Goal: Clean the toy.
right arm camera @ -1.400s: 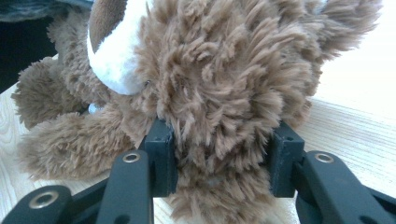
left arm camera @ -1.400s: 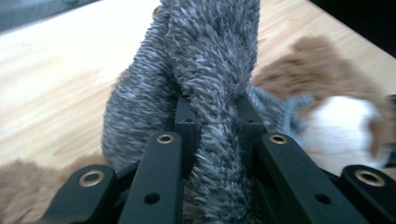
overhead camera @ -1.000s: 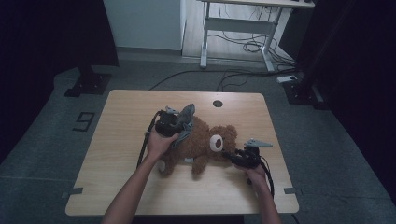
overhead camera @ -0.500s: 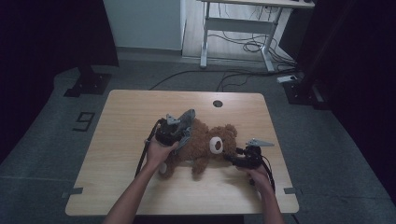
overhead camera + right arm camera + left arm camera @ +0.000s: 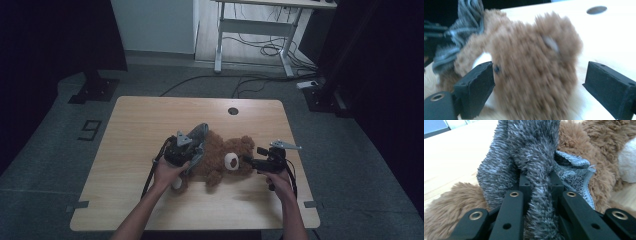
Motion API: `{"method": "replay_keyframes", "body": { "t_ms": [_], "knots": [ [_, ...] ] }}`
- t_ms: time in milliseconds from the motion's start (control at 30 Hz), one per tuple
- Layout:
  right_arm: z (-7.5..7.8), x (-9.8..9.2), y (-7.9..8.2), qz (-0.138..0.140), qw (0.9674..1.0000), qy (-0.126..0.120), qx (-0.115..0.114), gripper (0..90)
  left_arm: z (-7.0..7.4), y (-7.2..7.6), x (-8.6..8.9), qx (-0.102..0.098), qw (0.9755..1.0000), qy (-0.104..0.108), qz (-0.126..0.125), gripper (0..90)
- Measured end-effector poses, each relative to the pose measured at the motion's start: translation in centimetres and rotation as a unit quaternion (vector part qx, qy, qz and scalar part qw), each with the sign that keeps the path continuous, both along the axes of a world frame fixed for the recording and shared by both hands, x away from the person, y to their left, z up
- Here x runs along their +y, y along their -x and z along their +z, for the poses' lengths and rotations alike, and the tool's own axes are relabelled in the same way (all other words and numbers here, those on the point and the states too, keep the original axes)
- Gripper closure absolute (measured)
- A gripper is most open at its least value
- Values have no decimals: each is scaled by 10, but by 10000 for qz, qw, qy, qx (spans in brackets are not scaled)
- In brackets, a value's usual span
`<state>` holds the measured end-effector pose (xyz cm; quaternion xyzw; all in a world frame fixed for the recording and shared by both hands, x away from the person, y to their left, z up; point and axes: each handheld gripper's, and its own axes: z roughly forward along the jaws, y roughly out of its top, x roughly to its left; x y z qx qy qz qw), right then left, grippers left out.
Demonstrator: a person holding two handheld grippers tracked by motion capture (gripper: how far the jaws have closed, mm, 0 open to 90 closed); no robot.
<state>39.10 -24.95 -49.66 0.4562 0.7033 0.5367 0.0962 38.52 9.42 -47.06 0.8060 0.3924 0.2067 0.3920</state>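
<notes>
A brown teddy bear [image 5: 220, 155] lies on the wooden table [image 5: 145, 120], its head toward the right. A grey fuzzy garment [image 5: 199, 135] drapes over the bear's body. My left gripper [image 5: 189, 149] is shut on a fold of that garment [image 5: 529, 152]; in the left gripper view the jaws [image 5: 540, 180] pinch the grey pile, with brown fur [image 5: 579, 142] behind. My right gripper [image 5: 251, 161] is at the bear's head. Its jaws have just been opening and now stand wide on either side of the head [image 5: 534, 62] without pressing on it.
A round cable hole [image 5: 233, 110] sits near the table's far edge. Bare tabletop lies to the left and in front of the bear. On the floor beyond the table stand a white desk frame [image 5: 250, 30] and loose cables [image 5: 260, 47].
The left gripper has drawn the grey garment toward the person's side of the table. The right gripper's jaws have opened off the bear's head and lifted a little.
</notes>
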Motion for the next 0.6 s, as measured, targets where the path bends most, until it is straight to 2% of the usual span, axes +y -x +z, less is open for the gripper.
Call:
{"method": "replay_keyframes", "body": {
  "t_ms": [33, 67, 167, 300, 367, 400, 433, 533, 600],
  "knots": [
    [7, 10, -6, 42, 9999, 152, -50, 70, 0, 2, 0, -3, 10000, 3, -13, 782],
    [7, 10, -6, 42, 9999, 152, -50, 70, -1, 4, 1, -27, 10000, 19, -18, 782],
    [13, 26, -18, 85, 9993, 376, 30, 33, -3, 10, 2, -42, 10000, 53, -56, 783],
    [5, 37, -24, 240, 9976, 597, 250, 4, -5, 16, 4, -47, 9999, 109, -117, 783],
    [-4, 35, -24, 316, 9979, 391, 399, 0, -6, 20, 4, -50, 9998, 114, -162, 783],
    [-13, 34, -23, 345, 9981, 199, 472, 0, -7, 22, 4, -52, 9997, 123, -183, 782],
    [-15, 34, -22, 371, 9980, 134, 487, 0, -7, 24, 4, -48, 9997, 120, -208, 782],
    [-19, 34, -18, 417, 9979, 79, 494, 10, -10, 30, 5, -28, 9996, 157, -246, 782],
    [-22, 33, -11, 450, 9980, 84, 435, 55, -12, 35, 7, 20, 9992, 245, -300, 781]
  ]
}}
